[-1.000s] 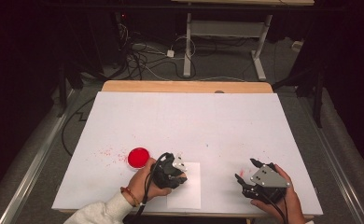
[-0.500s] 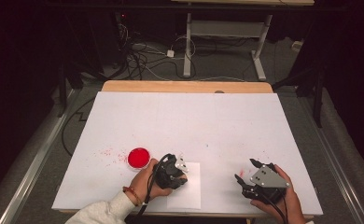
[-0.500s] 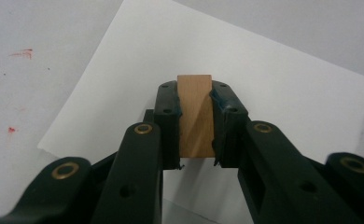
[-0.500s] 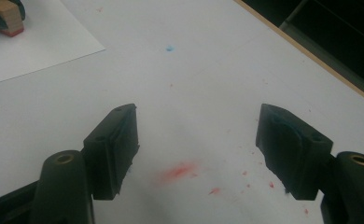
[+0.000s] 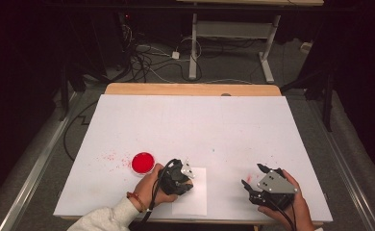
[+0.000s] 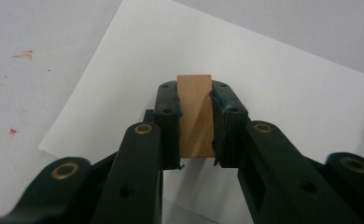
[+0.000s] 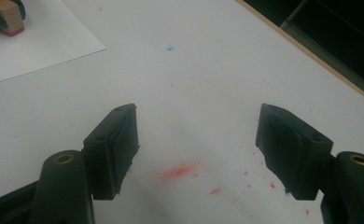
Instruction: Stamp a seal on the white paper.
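No word, label, brand, number or sign can be read anywhere, neither on the desk [image 5: 195,125], the white sheet [image 6: 273,93] nor the wooden block [image 6: 195,114].

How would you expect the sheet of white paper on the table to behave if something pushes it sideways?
The sheet of white paper looks thin and flat, so probably light and floppy. On the smooth table it would likely slide or buckle, unless pinned.

Dark room, cables [image 5: 149,60] on floor
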Demonstrator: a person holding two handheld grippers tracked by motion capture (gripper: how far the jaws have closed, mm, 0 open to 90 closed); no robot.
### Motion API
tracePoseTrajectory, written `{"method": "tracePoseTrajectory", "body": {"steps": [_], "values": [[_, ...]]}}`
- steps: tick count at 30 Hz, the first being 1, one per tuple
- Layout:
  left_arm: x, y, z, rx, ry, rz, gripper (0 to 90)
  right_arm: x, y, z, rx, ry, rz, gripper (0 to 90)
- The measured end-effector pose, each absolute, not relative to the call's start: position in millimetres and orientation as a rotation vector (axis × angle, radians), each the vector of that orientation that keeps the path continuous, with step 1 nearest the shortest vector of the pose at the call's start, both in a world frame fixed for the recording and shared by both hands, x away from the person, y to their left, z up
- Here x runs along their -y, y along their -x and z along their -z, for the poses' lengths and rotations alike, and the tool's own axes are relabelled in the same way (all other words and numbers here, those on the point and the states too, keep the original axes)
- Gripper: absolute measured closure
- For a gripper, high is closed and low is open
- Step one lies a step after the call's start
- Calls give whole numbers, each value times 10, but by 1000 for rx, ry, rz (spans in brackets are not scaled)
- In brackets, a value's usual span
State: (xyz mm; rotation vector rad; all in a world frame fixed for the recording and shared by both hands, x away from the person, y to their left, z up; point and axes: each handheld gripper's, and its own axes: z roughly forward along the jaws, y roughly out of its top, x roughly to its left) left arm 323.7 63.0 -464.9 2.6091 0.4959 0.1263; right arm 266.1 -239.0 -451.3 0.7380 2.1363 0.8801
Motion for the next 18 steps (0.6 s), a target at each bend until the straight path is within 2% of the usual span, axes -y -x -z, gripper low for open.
{"method": "tracePoseTrajectory", "body": {"steps": [18], "values": [[-621,-3227,4645,-492,-2619,-139,733,2378,-2663,4518,-2134,-740,-868,298]]}}
